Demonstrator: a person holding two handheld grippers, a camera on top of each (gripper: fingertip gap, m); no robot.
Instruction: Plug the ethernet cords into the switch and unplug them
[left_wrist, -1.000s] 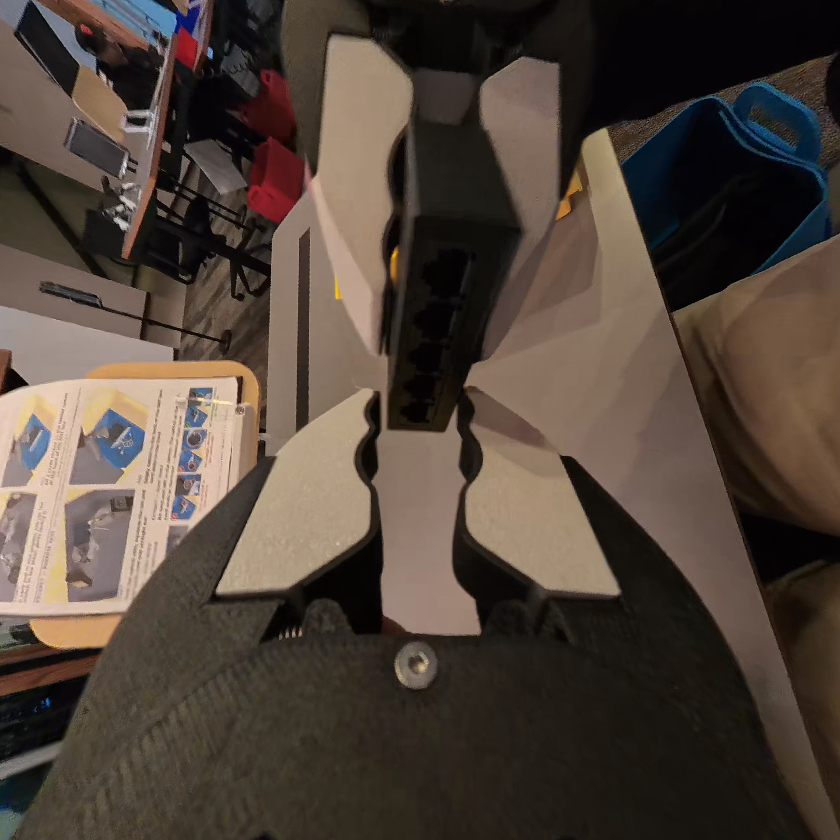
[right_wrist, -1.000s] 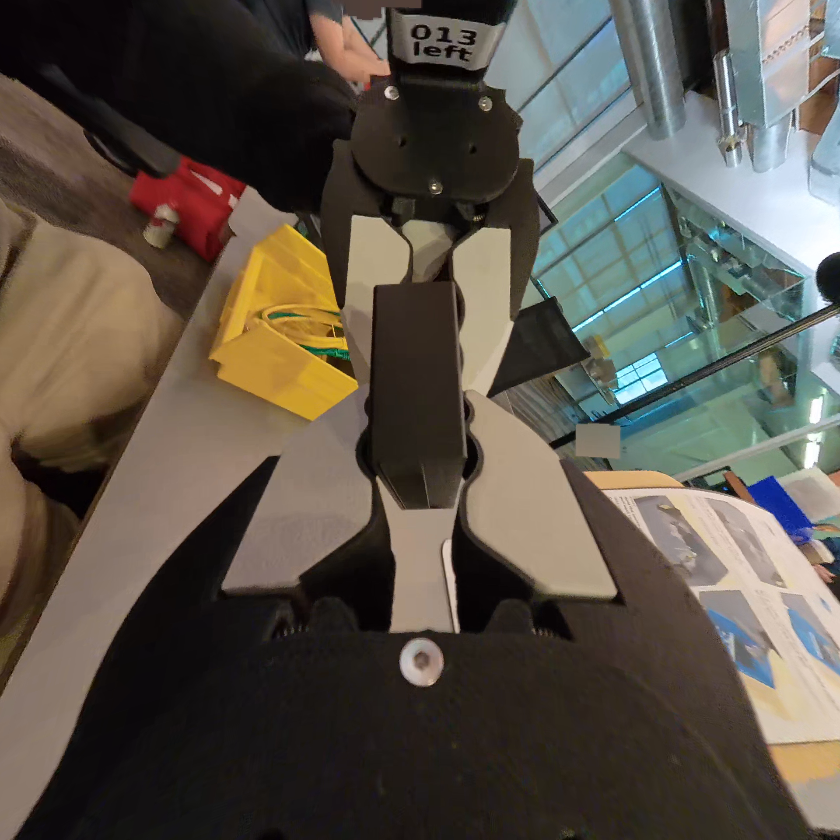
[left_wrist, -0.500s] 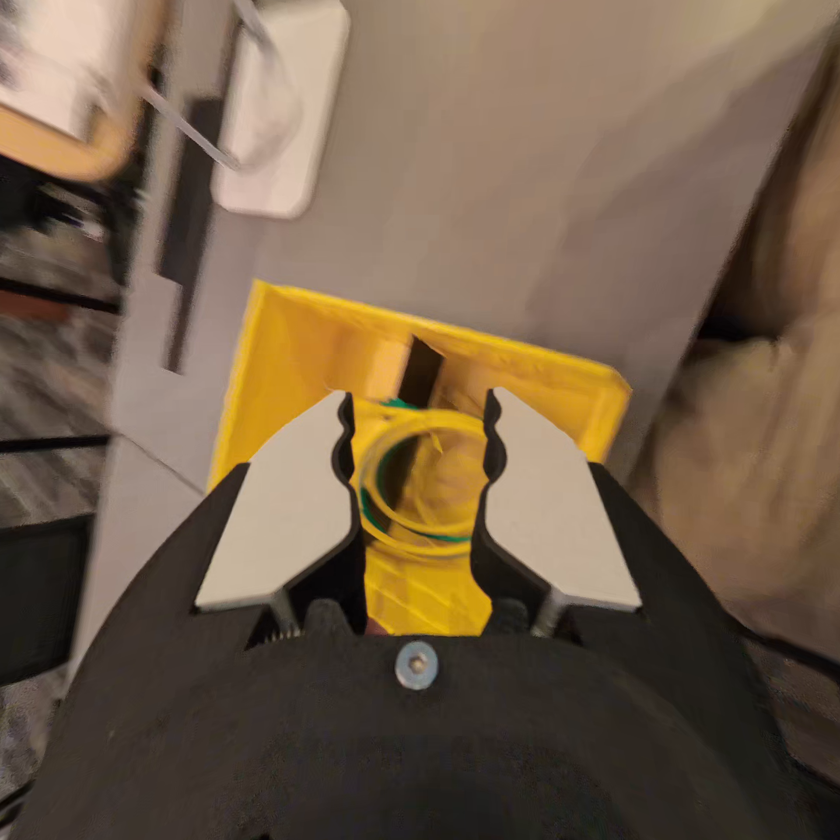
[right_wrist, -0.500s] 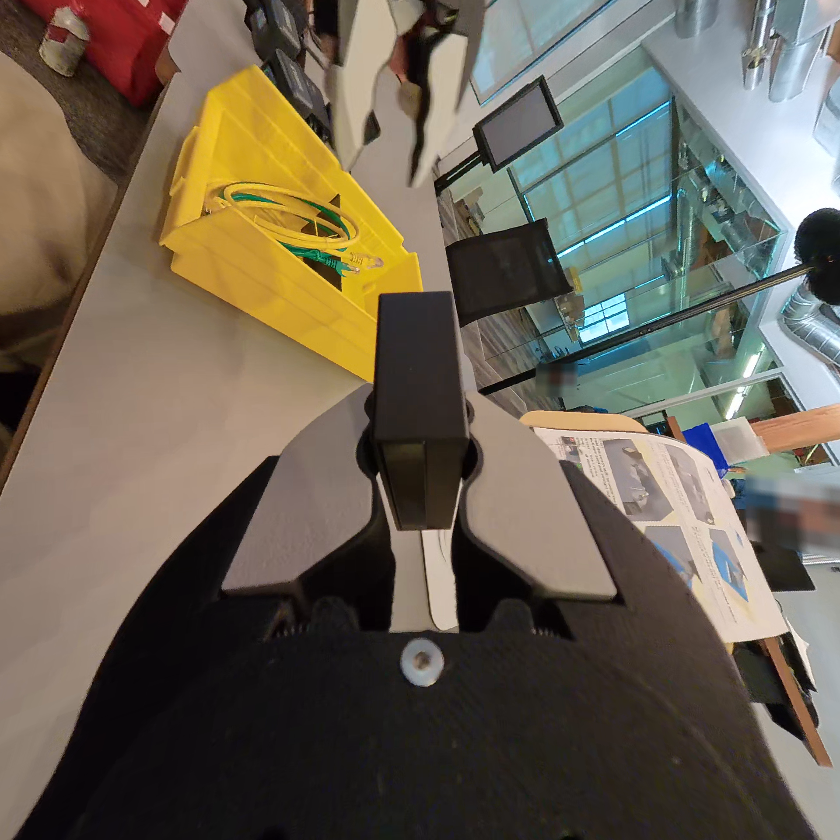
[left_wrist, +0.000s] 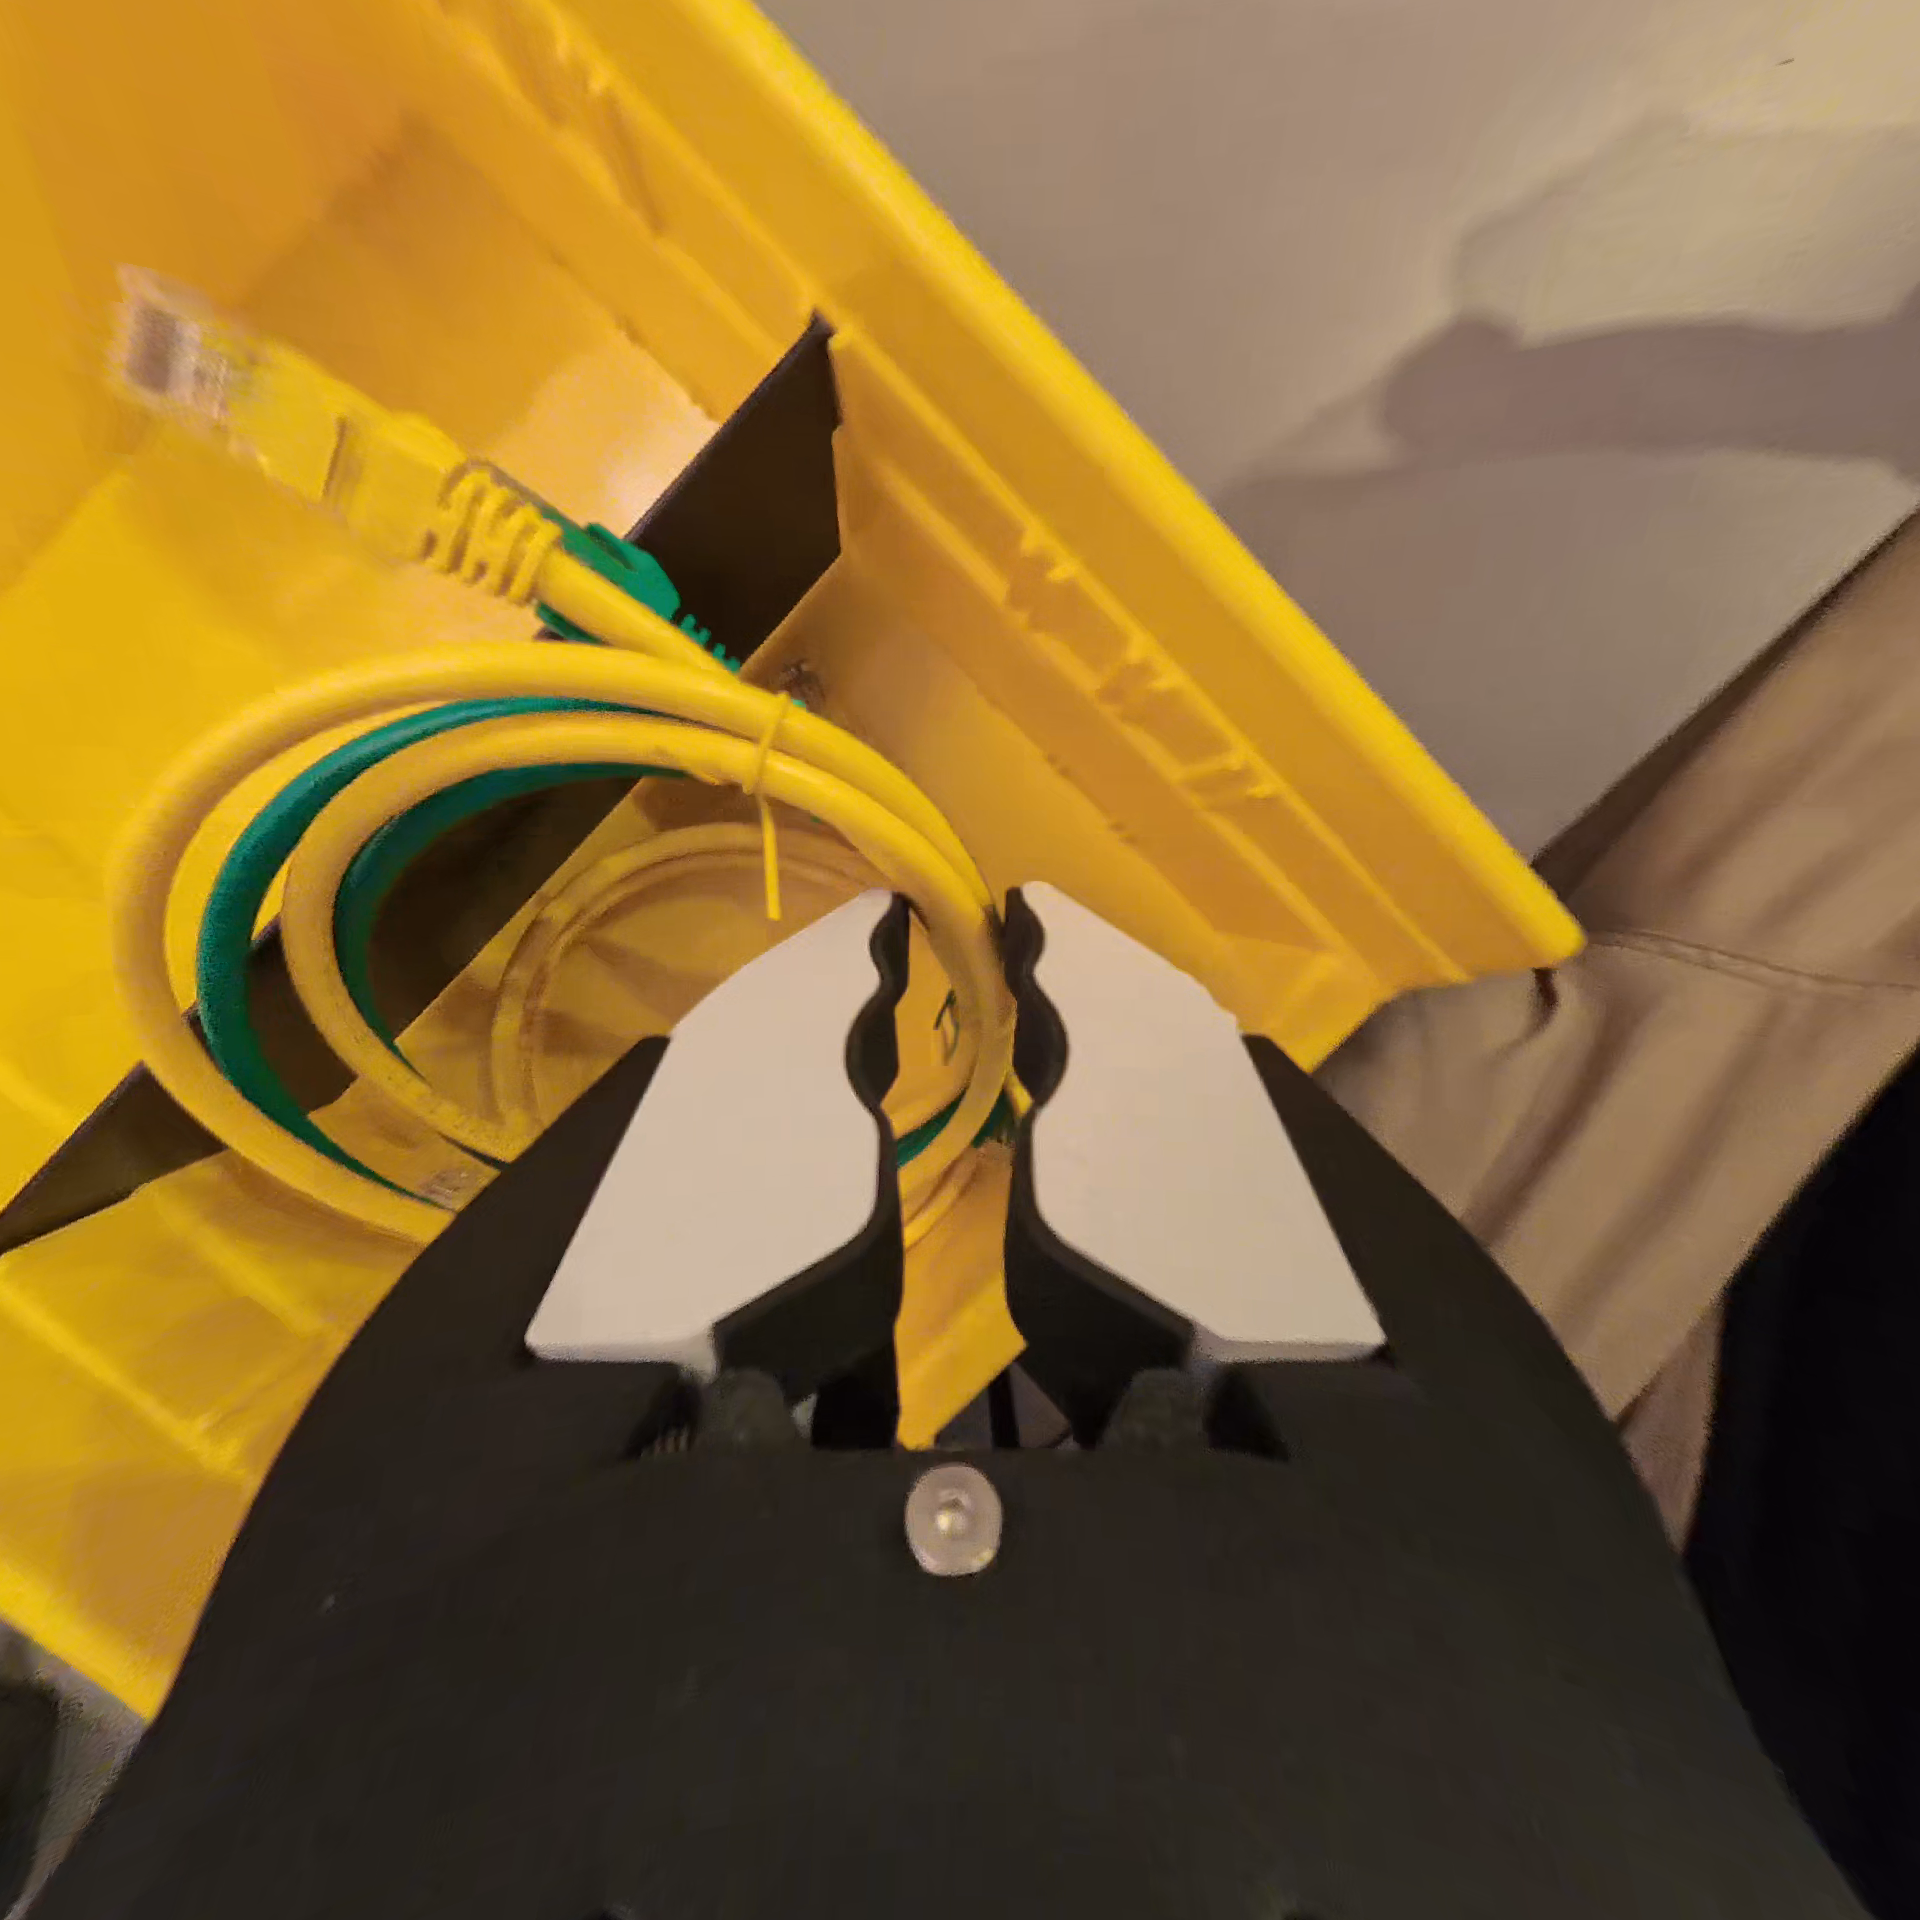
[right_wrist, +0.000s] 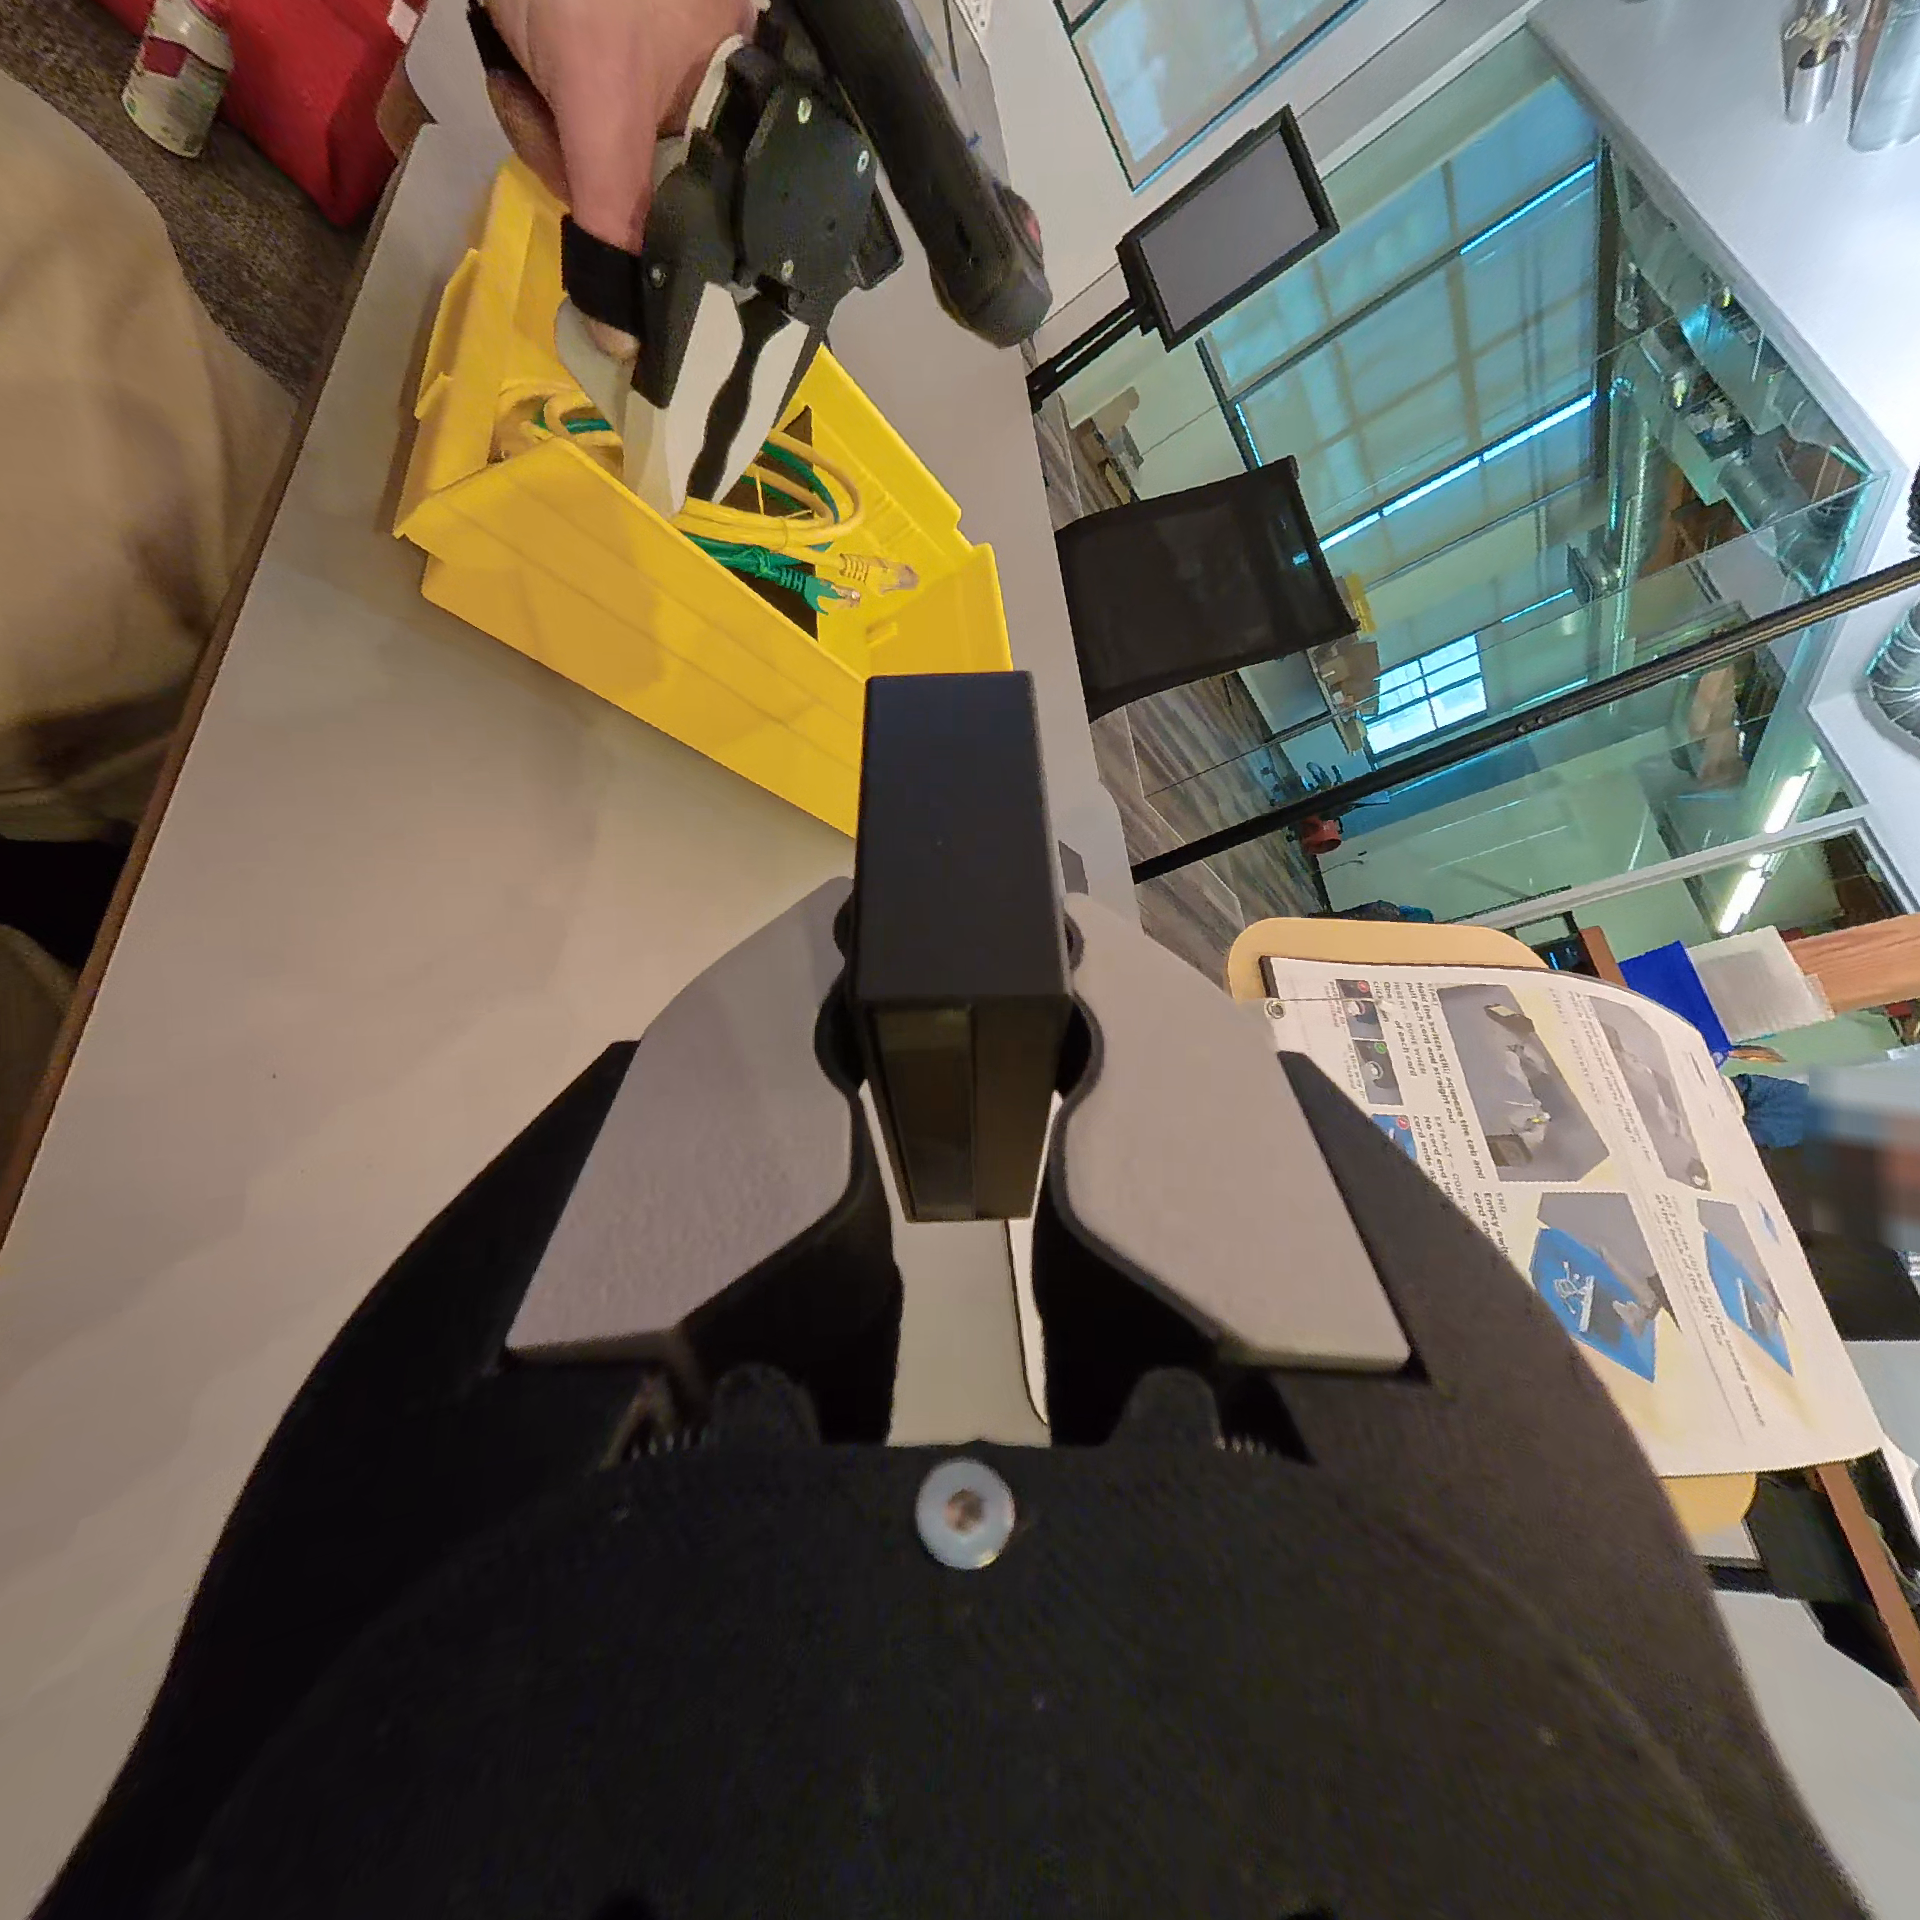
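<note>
My right gripper (right_wrist: 961, 920) is shut on the black switch (right_wrist: 951, 810) and holds it above the grey table (right_wrist: 364, 935). Its ports face away from this camera. A yellow bin (right_wrist: 623, 613) on the table holds a coiled yellow ethernet cord (right_wrist: 790, 520) and a green one (right_wrist: 769, 566). My left gripper (right_wrist: 717, 478) reaches down into the bin. In the left wrist view the left gripper (left_wrist: 954, 925) has its jaws narrowed around the yellow cord (left_wrist: 468, 652) at the coil's right side. The green cord (left_wrist: 223, 935) lies inside the loop. A clear-tipped yellow plug (left_wrist: 187, 353) lies at the upper left.
The bin's wall (left_wrist: 1143, 727) stands close to the table edge by a person's tan trouser leg (left_wrist: 1662, 935). A printed instruction sheet (right_wrist: 1558, 1195) lies on a round wooden table at the right. A red bag (right_wrist: 301, 94) and a black chair (right_wrist: 1195, 582) stand beyond. One gripper's finger ends stand about 30 cm off the other's.
My left gripper let go of the switch, swung over to the yellow bin, dropped into it and narrowed its jaws around the yellow cord. My right gripper kept hold of the switch.
</note>
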